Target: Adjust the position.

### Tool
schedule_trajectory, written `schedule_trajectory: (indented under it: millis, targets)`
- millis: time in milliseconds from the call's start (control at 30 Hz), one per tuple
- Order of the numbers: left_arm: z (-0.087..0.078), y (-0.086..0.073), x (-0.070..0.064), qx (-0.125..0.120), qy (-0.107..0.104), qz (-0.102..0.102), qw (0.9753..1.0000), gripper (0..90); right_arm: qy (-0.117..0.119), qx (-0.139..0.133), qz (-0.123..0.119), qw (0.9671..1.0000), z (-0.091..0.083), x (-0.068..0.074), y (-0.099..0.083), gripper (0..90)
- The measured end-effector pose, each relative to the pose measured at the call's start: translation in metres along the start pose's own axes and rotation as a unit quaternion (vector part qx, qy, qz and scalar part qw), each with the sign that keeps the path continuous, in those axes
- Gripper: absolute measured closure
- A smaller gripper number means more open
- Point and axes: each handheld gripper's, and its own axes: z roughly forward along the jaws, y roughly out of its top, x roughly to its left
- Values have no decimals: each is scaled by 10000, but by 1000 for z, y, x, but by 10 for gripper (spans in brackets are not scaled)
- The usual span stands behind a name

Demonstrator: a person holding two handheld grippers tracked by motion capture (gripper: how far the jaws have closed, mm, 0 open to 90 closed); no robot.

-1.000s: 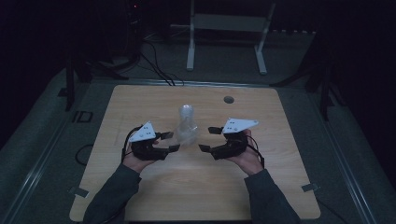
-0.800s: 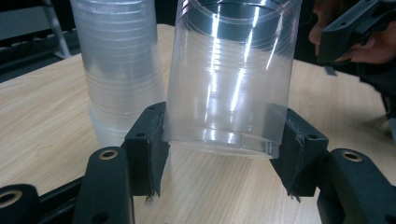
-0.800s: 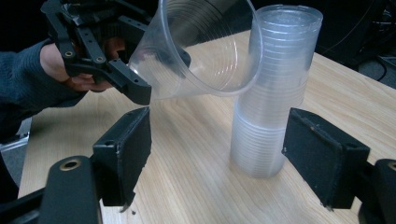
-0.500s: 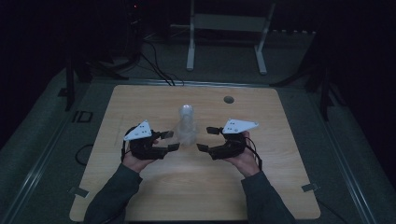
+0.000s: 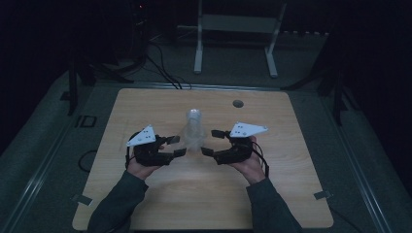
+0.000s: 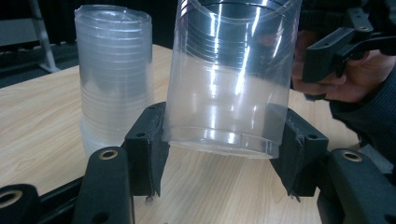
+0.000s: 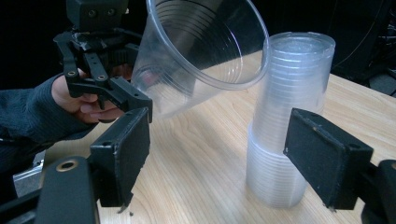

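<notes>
While the scene is read from above, a wooden table (image 5: pixel 145 204) is seen with both grippers near its middle.

Left gripper (image 6: pixel 219 149): its jaws are pressed against the base of a single clear plastic cup (image 6: pixel 233 79), which is held clear of the tabletop and tilted, its mouth turned toward the other hand.

Stack of cups (image 7: pixel 287 121): it is left standing mouth-down on the table, just beside the held cup, so that further cups can be drawn off it.

Right gripper (image 7: pixel 224 154): its jaws are spread with nothing between them; it is kept near the stack, likely so that the stack can be steadied or the next cup taken.

Held cup, judged: it appears to have been separated from the stack and is kept pinched low, where the wall is stiffest.

Step in hand, judged: the cup is probably to be set down apart from the stack.
</notes>
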Motion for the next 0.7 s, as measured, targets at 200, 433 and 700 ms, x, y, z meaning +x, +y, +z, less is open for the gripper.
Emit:
schedule_trajectory:
  millis: [200, 433, 700]
  targets:
    - [0, 0, 0, -62, -46, -26, 10000, 419, 33, -72, 19, 10000, 2, 2, 2, 209]
    - [-2, 0, 1, -162, -63, -67, 9998, 419, 117, -149, 80, 9998, 6, 3, 4, 204]
    - [-3, -1, 1, -232, -107, -84, 9996, 419, 214, -264, 170, 9993, 10, 3, 7, 198]
